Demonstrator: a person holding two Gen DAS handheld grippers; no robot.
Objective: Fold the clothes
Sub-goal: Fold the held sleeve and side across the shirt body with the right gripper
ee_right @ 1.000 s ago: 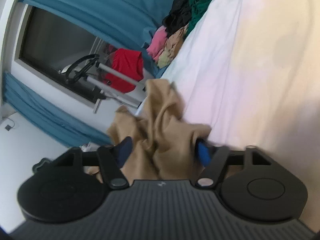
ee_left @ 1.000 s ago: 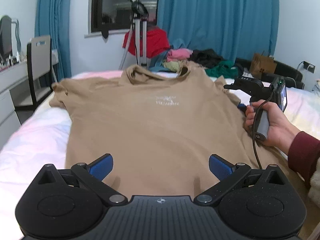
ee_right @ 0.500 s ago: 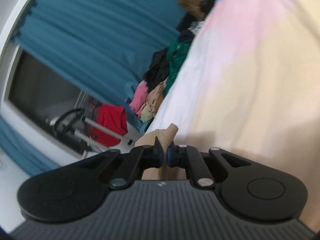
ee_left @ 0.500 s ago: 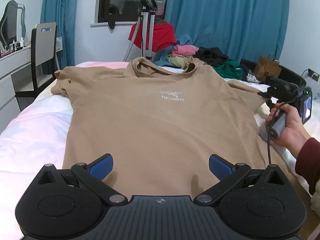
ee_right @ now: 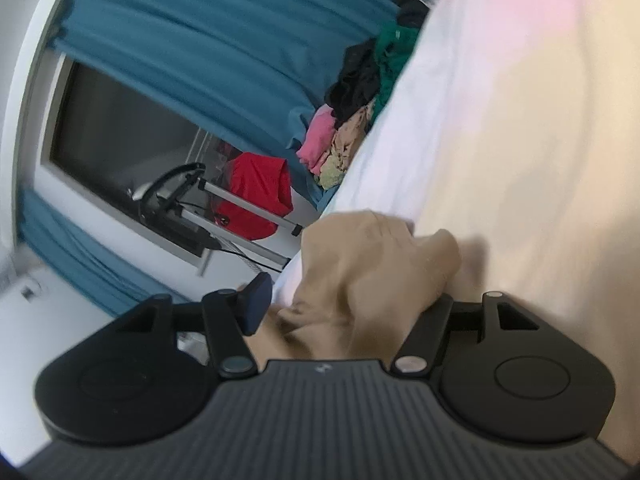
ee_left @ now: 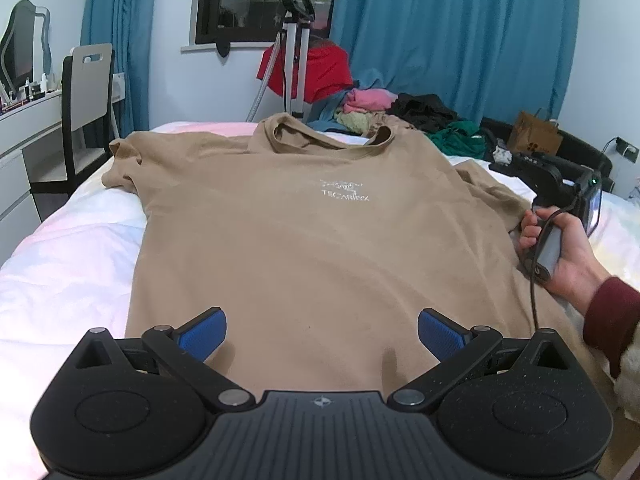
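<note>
While one tan T-shirt [ee_left: 320,240] is lying flat and face up across the bed [ee_left: 68,264], two grippers are working at its edges. Soft and matte, the shirt is showing a small pale print on the chest and a ribbed round collar. At its near hem the left gripper [ee_left: 322,334] is hovering with its blue textured pads spread wide and nothing between them. At the shirt's right sleeve the right gripper [ee_right: 346,304] is opening its jaws, with bunched sleeve cloth sitting between them; a hand [ee_left: 560,256] in a dark red sleeve is holding it. Beyond the collar, a pile of clothes [ee_left: 400,116], a tripod [ee_left: 294,52] and blue curtains [ee_left: 452,32] are standing; a chair [ee_left: 86,100] is standing to the shirt's left.
</note>
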